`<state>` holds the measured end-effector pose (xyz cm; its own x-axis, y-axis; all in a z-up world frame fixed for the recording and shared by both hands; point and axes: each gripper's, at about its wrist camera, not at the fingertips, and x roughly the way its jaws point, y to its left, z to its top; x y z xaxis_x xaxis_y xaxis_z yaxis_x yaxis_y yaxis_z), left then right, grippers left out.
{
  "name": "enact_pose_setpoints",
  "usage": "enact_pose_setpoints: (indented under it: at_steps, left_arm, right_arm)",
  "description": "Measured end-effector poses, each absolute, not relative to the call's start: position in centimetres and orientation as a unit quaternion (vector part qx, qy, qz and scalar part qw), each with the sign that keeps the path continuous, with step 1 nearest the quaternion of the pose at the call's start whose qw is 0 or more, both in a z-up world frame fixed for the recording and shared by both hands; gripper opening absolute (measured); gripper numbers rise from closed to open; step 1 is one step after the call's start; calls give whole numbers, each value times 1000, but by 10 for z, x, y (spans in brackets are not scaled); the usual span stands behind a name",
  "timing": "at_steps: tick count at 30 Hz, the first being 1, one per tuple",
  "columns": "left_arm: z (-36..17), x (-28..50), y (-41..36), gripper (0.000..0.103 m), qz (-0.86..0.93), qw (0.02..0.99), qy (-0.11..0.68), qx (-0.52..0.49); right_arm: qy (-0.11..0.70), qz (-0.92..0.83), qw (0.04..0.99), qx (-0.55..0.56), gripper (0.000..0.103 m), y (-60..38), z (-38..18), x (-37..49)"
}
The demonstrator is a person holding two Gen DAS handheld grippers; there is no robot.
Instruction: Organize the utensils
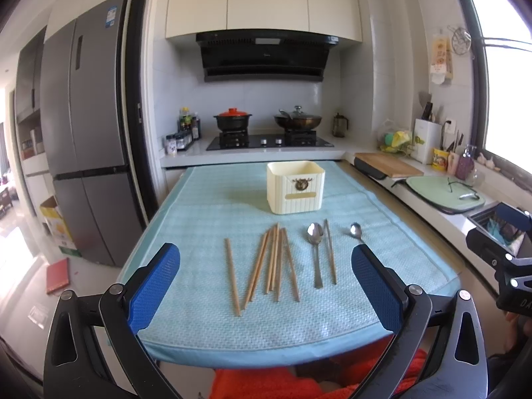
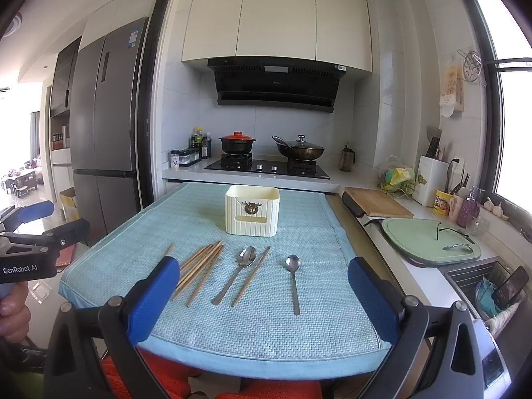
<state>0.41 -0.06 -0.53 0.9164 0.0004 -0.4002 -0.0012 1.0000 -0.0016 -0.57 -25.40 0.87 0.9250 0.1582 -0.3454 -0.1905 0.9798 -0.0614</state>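
Cream holder (image 1: pixel 295 187): one, upright at the far middle of the blue mat (image 1: pixel 206 316); I cannot see inside it.

Chopsticks (image 1: pixel 274 261): loose on the mat nearer me, a fanned bundle of about six, one apart to their left, one (image 2: pixel 251 276) between the spoons.

Spoons: two, larger (image 2: pixel 237 272) and smaller (image 2: pixel 293 281), bowls toward the holder.

My left tongs (image 1: pixel 264 286) and right tongs (image 2: pixel 262 294): both spread wide, holding nothing, above the mat's near edge.

Room: kitchen; hob with two pots behind.
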Motion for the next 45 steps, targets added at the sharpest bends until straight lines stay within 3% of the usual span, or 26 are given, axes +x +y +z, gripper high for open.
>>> enact_pose_setpoints:
  at_steps: [45]
  left_arm:
    - [-9, 11, 1, 103, -3, 976, 219, -3]
  right_arm:
    - [181, 91, 978, -44, 103, -254, 6, -2]
